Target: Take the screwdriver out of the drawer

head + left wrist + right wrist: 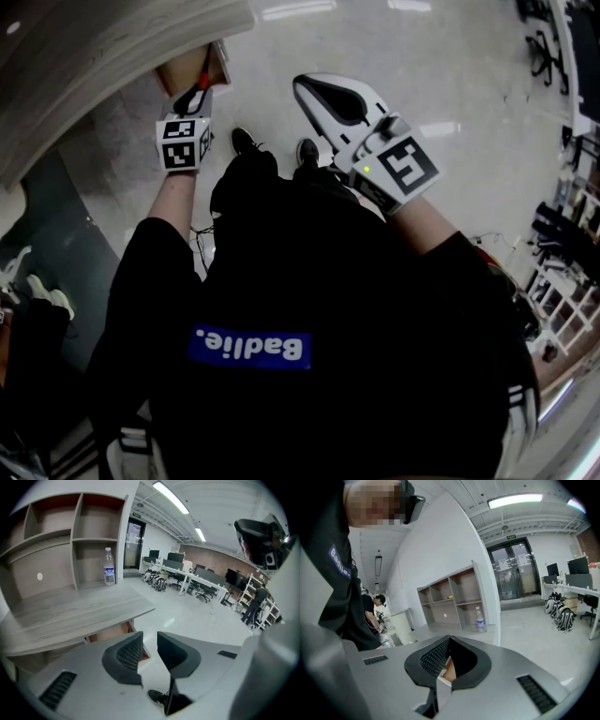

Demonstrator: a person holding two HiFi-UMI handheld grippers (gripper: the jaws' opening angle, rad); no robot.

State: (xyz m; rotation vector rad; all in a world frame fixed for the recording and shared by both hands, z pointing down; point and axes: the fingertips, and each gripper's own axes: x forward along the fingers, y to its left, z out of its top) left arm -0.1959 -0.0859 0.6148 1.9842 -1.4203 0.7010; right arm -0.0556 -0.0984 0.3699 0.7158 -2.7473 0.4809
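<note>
Screwdriver (pixel 199 84): prob. the red-and-black thing in head view, at the mouth of the open drawer (pixel 178 73) under the bench (pixel 70 611). Can't tell if it lies fully inside. Neither gripper has it.

Left tongs (pixel 150 640) are just beside the drawer and released: the 2 jaws stand apart w/ only floor and a shoe (pixel 157 696) btwn them. Right tongs (pixel 449 643) are well apart from the drawer, over the floor, clenched tip to tip. A tan patch shows in the slit lower down; can't tell what it is.

Step in hand, I judge: the reach, pick not begun. Next move calls for the left tongs to clear the drawer rim, set the open jaws across the handle, then close and lift w/o catching the bench's underside.
</note>
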